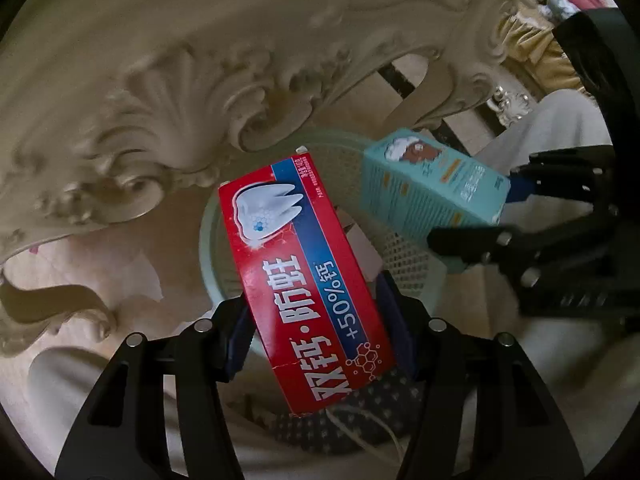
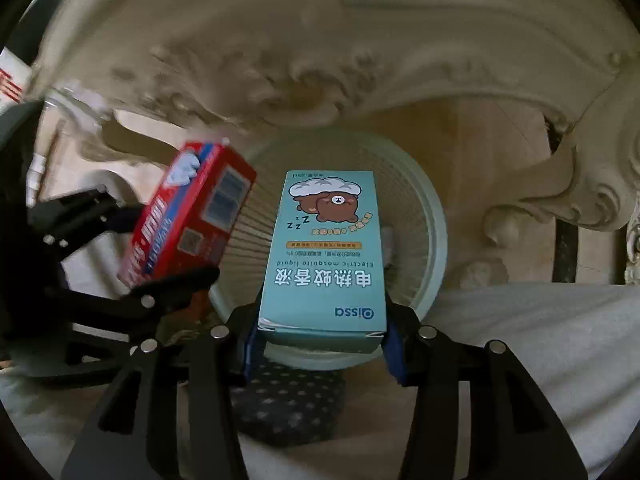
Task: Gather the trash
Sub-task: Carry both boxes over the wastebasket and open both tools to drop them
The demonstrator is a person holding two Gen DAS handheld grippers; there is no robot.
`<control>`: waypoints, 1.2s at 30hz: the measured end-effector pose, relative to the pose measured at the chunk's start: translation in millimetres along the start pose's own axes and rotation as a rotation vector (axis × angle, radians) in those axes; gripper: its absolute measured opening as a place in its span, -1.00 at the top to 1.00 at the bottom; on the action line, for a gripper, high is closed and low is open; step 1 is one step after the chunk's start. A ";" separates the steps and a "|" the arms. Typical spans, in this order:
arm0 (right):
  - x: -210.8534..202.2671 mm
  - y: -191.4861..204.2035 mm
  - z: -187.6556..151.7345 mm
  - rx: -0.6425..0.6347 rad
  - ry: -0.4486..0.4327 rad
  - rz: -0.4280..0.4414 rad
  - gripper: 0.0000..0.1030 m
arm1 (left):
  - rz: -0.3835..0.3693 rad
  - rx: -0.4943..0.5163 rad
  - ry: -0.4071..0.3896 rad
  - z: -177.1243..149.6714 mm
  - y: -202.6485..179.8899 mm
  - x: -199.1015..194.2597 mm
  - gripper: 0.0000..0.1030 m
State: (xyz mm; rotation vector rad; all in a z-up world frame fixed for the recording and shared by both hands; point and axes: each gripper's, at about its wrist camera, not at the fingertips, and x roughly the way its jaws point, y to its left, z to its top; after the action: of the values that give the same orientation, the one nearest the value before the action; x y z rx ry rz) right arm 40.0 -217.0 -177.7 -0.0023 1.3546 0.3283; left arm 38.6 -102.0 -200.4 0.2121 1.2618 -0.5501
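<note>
While both hover over the round mesh basket (image 2: 436, 216), the left claw (image 1: 316, 328) grips one red box (image 1: 304, 276), the right claw (image 2: 320, 344) one teal box (image 2: 324, 256), open rim just ahead.

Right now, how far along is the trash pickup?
Done: both boxes are picked up. In hand: the left claw is shut on the red toothpaste box, and the right claw is shut on the teal mosquito liquid box; both hang over the pale green mesh wastebasket. Left: release each into it. I can't tell what the basket already holds.
</note>
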 end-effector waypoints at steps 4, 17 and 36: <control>9.3 -5.3 -8.2 0.028 0.009 -0.025 0.10 | 0.007 -0.001 -0.001 0.9 2.3 13.4 -0.15; -19.6 -24.3 -13.9 0.077 -0.073 -0.029 -0.52 | 0.085 -0.027 -0.052 0.8 10.8 -3.5 -0.77; -169.6 -5.1 24.4 -0.087 -0.437 0.034 -0.52 | 0.017 0.035 -0.411 33.9 48.6 -206.5 -0.78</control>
State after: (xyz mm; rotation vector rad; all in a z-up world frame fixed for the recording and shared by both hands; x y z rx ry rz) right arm 34.7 -256.3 -10.9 0.0193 0.9079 0.3911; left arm 51.1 -18.8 -2.7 0.1302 0.8507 -0.5676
